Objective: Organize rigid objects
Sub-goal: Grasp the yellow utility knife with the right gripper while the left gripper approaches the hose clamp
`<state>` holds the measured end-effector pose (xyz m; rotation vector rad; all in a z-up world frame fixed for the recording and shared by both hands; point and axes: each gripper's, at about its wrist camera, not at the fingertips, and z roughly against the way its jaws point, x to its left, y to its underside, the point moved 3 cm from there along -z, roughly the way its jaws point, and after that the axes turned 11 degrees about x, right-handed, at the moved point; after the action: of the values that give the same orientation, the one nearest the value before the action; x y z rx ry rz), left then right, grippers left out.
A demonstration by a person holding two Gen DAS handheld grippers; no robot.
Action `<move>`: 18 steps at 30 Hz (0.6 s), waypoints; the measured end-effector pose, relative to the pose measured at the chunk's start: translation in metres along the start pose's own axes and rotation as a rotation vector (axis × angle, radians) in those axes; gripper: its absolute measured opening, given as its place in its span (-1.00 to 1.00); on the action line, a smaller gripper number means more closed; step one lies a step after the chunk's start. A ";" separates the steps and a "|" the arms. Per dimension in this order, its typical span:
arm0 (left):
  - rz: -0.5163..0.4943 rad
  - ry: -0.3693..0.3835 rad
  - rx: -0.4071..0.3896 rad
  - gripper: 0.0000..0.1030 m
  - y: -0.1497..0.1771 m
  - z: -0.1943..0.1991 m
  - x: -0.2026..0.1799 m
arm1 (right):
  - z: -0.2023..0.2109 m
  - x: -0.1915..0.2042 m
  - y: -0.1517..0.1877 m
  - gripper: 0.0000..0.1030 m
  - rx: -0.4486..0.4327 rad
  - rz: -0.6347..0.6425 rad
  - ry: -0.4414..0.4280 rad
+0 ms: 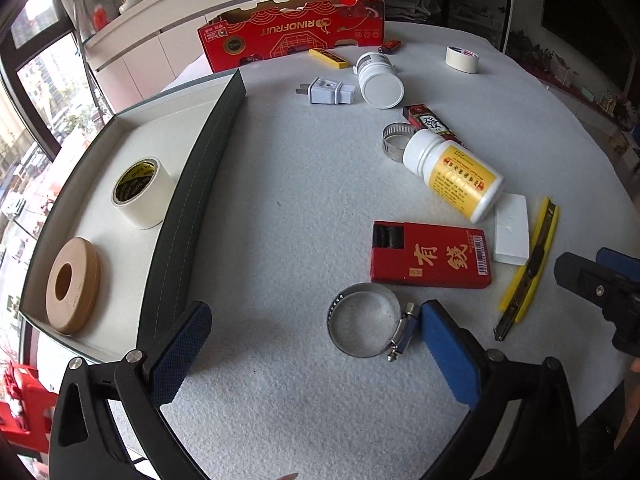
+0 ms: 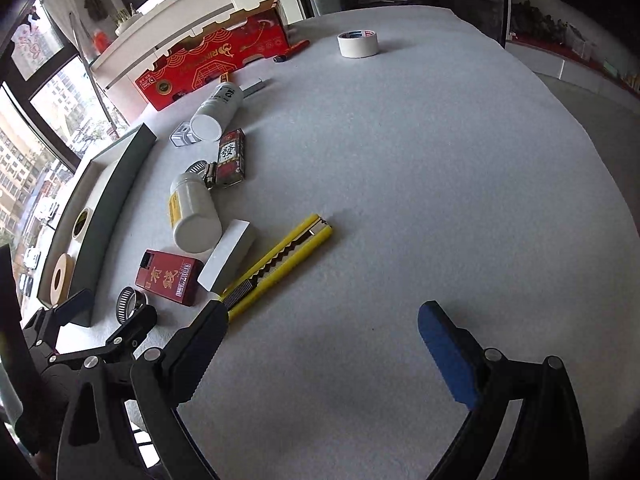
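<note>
The left gripper (image 1: 316, 344) is hovering with jaws spread, the hose clamp (image 1: 366, 320) lying between them, likely next for the tray (image 1: 132, 120) beside it; the right gripper (image 2: 320, 340) is waiting, jaws spread and empty, near the yellow knife (image 2: 280, 266).

I see a metal hose clamp (image 1: 365, 320) lying flat on the table, near a red card box (image 1: 431, 255). A white bottle with yellow label (image 1: 454, 174) lies on its side, touching a white block (image 1: 512, 229), beside a yellow utility knife (image 1: 528, 270). In the tray (image 1: 188, 216) stand a white tape roll (image 1: 140, 192) and a tan ring (image 1: 74, 286).
</note>
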<state>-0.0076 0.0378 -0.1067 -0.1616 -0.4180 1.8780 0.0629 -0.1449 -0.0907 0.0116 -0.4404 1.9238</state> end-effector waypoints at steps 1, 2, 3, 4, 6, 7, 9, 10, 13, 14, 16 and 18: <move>0.002 0.003 -0.002 1.00 0.000 0.000 0.001 | -0.003 0.006 -0.002 0.88 0.005 0.015 0.024; 0.001 0.002 -0.008 1.00 0.003 0.001 0.001 | -0.007 0.013 -0.004 0.88 0.011 0.038 0.040; -0.003 -0.003 -0.015 1.00 0.003 0.001 0.000 | -0.009 0.020 -0.005 0.88 0.013 0.062 0.055; -0.007 -0.008 -0.021 1.00 0.003 0.002 -0.001 | -0.011 0.027 -0.005 0.88 0.010 0.085 0.069; -0.021 -0.018 -0.036 1.00 0.005 0.003 -0.003 | -0.018 0.041 -0.006 0.88 0.018 0.140 0.113; -0.034 -0.028 -0.045 1.00 0.005 0.004 -0.004 | -0.021 0.045 -0.008 0.88 0.021 0.152 0.129; -0.060 -0.051 -0.066 1.00 0.006 0.006 -0.008 | -0.026 0.048 -0.010 0.91 0.050 0.170 0.170; -0.071 -0.060 -0.074 1.00 0.006 0.007 -0.009 | -0.025 0.048 -0.009 0.92 0.047 0.188 0.189; -0.088 -0.082 -0.093 1.00 0.006 0.009 -0.011 | -0.020 0.031 -0.008 0.92 0.052 0.204 0.257; -0.076 -0.068 -0.085 1.00 0.005 0.008 -0.009 | -0.017 0.022 -0.007 0.92 0.046 0.213 0.278; -0.036 -0.020 -0.061 1.00 0.004 0.004 -0.003 | -0.011 0.000 -0.003 0.94 0.038 0.205 0.318; 0.010 0.027 -0.036 1.00 0.003 0.001 0.002 | -0.005 -0.023 -0.001 0.95 0.035 0.160 0.329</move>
<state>-0.0110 0.0387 -0.1069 -0.2131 -0.4336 1.8766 0.0742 -0.1633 -0.0999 -0.3215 -0.1908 2.0428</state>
